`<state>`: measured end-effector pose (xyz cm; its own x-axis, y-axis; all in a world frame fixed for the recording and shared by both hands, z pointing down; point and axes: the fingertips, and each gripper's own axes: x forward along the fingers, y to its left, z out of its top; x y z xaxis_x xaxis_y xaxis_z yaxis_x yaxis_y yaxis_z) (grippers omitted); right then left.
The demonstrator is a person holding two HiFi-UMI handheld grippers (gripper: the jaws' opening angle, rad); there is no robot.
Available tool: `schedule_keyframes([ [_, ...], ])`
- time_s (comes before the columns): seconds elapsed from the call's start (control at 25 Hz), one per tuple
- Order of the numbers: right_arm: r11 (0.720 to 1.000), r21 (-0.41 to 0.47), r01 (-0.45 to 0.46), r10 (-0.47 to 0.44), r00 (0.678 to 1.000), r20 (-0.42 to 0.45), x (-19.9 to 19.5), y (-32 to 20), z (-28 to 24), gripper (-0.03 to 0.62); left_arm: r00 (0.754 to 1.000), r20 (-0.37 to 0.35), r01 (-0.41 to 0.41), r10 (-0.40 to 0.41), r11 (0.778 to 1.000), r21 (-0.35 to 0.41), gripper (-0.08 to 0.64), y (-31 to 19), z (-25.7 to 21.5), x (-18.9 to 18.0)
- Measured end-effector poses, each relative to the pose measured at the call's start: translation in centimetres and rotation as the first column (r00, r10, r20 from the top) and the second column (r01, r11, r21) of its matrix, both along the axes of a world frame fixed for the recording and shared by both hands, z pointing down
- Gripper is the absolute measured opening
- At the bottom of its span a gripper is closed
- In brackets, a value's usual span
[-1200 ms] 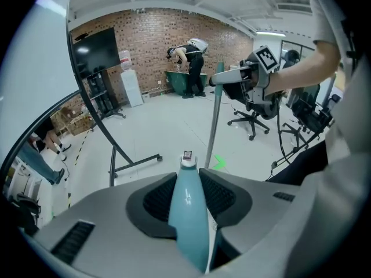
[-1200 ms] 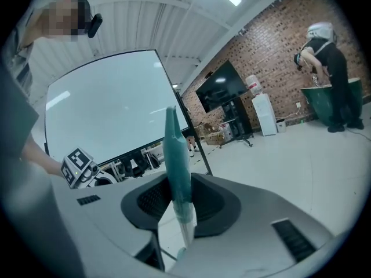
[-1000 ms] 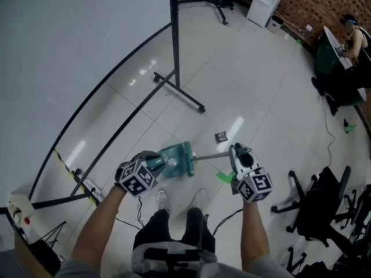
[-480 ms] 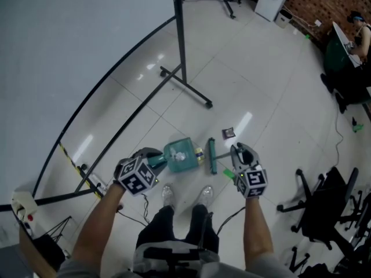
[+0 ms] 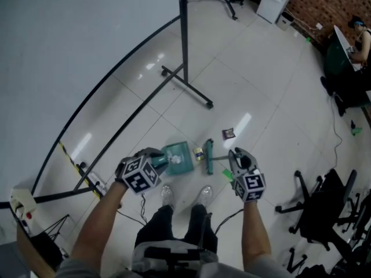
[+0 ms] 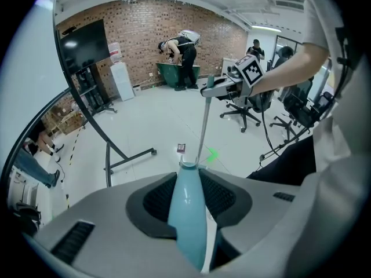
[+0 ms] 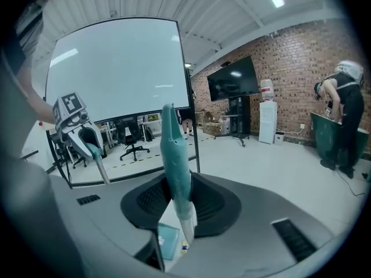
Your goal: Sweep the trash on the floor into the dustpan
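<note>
A teal dustpan (image 5: 178, 158) rests on the white tile floor with a pale scrap in it. My left gripper (image 5: 156, 162) is shut on the dustpan's teal handle (image 6: 188, 213). The right gripper (image 5: 234, 155) is shut on the broom's teal grip (image 7: 174, 155), and its thin stick runs left to the green broom head (image 5: 208, 157). A small yellow scrap (image 5: 198, 153) lies between broom head and dustpan. A dark wrapper (image 5: 229, 133) lies farther out, beyond the broom. In the right gripper view the dustpan (image 7: 167, 240) shows below the jaws.
A black screen stand (image 5: 185, 86) with wheeled feet stands ahead on the left. Office chairs (image 5: 319, 204) crowd the right side. A green tape mark (image 6: 211, 154) is on the floor. A person bends over a green bin (image 5: 342, 62) at the far right. My shoes (image 5: 184, 196) are just behind the dustpan.
The broom head has drawn back to the right from the dustpan's mouth, and the yellow scrap now shows between them. The right gripper has sunk a little. The left gripper has barely moved.
</note>
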<state>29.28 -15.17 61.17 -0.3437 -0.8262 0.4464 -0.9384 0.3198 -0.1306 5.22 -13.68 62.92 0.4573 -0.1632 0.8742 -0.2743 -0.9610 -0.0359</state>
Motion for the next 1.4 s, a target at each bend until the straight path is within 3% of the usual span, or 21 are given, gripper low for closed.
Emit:
schedule_keyframes([
  [0.24,0.998,-0.060,0.033,-0.031,0.999,0.033,-2.1,1.1,1.0,0.100,0.996,-0.066,0.061,-0.061,0.998,-0.009,0.129,0.5,1.6,1.8],
  [0.44,0.993,-0.097,0.068,-0.060,0.994,0.086,-4.0,2.2,1.5,0.104,0.995,-0.079,0.062,-0.063,0.998,-0.009,0.129,0.5,1.6,2.3],
  [0.84,0.986,-0.060,0.155,-0.137,0.962,0.234,-8.1,2.5,-0.5,0.098,0.989,-0.118,0.093,-0.091,0.996,0.015,0.127,0.2,1.5,1.4],
  [1.16,0.989,0.039,0.145,-0.150,0.974,0.167,-8.2,1.4,-5.9,0.094,0.984,-0.168,0.068,-0.059,0.997,0.045,0.127,-0.9,-0.2,2.0],
  [1.4,0.983,0.135,0.123,-0.130,0.990,0.047,-3.6,-0.3,-10.3,0.094,0.975,-0.220,0.026,-0.010,0.997,0.071,0.127,-3.4,-2.7,7.0],
])
